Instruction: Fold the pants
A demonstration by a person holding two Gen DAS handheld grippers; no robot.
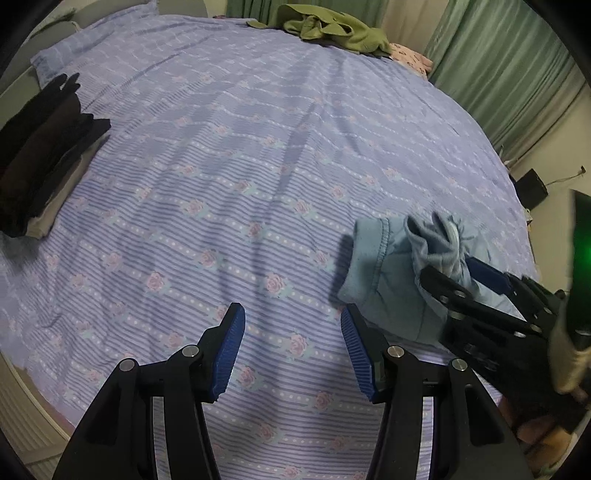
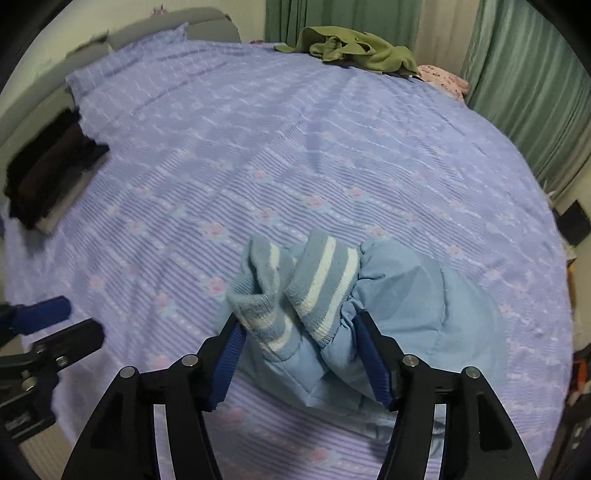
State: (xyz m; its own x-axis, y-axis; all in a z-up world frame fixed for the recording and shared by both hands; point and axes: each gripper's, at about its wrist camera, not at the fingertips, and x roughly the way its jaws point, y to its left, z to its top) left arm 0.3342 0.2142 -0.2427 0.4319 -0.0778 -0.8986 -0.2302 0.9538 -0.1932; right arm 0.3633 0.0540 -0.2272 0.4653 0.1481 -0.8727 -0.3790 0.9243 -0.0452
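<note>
The light blue pants (image 2: 402,295) hang bunched from my right gripper (image 2: 299,336), which is shut on their striped ribbed cuffs (image 2: 325,280) just above the purple floral bedspread (image 2: 258,147). In the left wrist view the same pants (image 1: 391,280) hang at the right from the right gripper (image 1: 458,269). My left gripper (image 1: 291,332) is open and empty over the bedspread (image 1: 221,166), left of the pants and apart from them. It also shows at the left edge of the right wrist view (image 2: 55,321).
A stack of folded dark clothes (image 1: 40,155) lies at the bed's left edge, also in the right wrist view (image 2: 51,173). A crumpled green garment (image 1: 332,29) and pink cloth (image 1: 410,55) lie at the far side. Green curtains (image 1: 498,66) hang behind.
</note>
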